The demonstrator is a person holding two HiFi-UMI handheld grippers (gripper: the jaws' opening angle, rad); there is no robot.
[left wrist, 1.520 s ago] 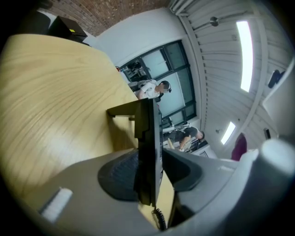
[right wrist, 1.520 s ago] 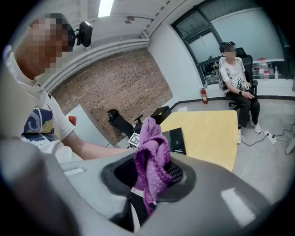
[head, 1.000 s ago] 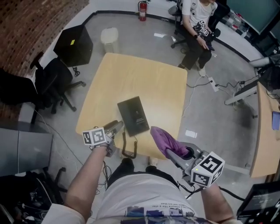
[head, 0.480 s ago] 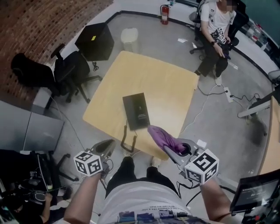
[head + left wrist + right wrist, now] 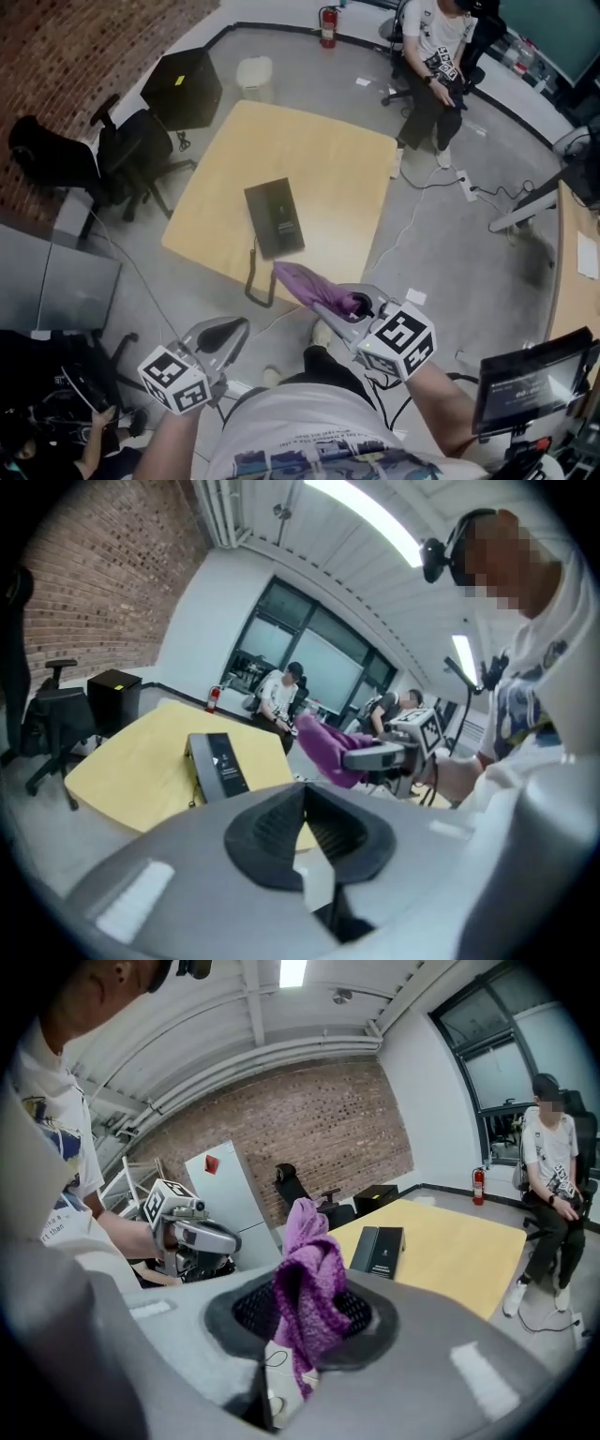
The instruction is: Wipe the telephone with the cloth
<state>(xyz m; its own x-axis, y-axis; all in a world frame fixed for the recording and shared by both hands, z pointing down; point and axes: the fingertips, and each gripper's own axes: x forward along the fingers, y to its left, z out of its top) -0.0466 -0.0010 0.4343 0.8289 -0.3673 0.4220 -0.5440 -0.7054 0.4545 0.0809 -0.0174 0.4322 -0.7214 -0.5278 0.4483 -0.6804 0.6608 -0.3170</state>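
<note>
**Cloth in R tool, phone on counter**

L tool point(image 5: 232, 328) sits low by the person's legs, off the counter; jaws together, nothing btwn. R tool point(image 5: 361, 305) is clamped on purple cloth point(image 5: 305, 281); cloth tip is at counter's near edge, close to phone, not touching. Black phone point(image 5: 274, 217) lies flat on yellow counter point(image 5: 319, 159), w/ cord point(image 5: 255, 281) hanging off near edge. Seated person point(image 5: 427, 56) beyond far corner.

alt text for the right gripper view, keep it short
The right gripper is shut on a purple cloth that bunches up above its jaws. Beyond it a black telephone lies on a yellow table, with the left gripper at the left and a seated person at the right.
</note>
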